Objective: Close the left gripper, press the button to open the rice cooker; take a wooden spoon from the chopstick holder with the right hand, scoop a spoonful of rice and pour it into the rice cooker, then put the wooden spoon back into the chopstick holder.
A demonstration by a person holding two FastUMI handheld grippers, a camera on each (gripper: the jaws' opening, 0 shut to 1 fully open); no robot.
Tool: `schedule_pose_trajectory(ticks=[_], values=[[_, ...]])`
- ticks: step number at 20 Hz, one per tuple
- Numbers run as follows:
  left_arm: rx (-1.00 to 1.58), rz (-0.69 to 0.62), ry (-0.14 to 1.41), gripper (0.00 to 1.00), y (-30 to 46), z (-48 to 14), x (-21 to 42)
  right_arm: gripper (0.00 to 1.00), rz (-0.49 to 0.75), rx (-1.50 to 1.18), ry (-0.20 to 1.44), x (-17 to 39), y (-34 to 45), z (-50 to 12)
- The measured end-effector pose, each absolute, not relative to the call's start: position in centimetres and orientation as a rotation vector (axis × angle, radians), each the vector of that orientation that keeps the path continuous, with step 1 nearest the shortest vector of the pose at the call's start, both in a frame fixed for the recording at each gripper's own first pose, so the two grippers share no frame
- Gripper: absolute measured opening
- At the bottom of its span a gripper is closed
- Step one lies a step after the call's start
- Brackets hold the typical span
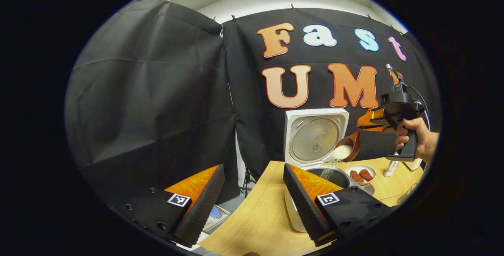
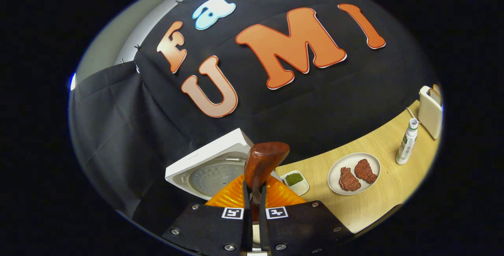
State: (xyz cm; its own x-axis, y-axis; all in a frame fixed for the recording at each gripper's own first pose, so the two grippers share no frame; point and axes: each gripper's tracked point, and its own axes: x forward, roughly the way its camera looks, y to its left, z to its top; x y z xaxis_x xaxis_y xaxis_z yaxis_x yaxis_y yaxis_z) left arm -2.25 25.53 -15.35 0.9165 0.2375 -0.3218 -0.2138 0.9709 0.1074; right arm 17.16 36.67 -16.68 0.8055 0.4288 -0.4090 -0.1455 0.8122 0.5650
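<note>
Wooden worktop with black cloth behind. Left gripper (image 1: 252, 204) hangs near the left edge, fingers apart, holding nothing. The rice cooker (image 1: 315, 145) is next over, lid up, rice spilling into it from the wooden spoon (image 1: 346, 147). Right gripper (image 2: 252, 197) is clamped on the spoon's handle. Spoon's stiff and light, but looks smooth, so I'd grip mid-handle.

Off to the right of the right gripper's jaws, a white plate (image 2: 374, 161) sits on the wooden table (image 2: 393, 193) carrying two reddish-brown pieces of meat (image 2: 356, 174), side by side. Nearer the jaws, just right of them, a small white dish of green stuff (image 2: 294, 180). Farther right stands an upright white bottle (image 2: 407, 141), a white holder (image 2: 429, 112) beyond it.
</note>
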Motion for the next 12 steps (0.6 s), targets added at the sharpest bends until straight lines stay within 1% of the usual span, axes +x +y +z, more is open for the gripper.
schedule_pose_trajectory(ticks=[7,12], values=[[0.062,0.236,0.354,1.0,26.1,-16.0,-2.1,0.06,0.388,0.424,0.492,17.0,38.6,-15.3],[0.064,0.235,0.355,1.0,26.2,-16.3,-1.8,0.06,0.405,0.357,0.439,17.0,39.2,-14.4]])
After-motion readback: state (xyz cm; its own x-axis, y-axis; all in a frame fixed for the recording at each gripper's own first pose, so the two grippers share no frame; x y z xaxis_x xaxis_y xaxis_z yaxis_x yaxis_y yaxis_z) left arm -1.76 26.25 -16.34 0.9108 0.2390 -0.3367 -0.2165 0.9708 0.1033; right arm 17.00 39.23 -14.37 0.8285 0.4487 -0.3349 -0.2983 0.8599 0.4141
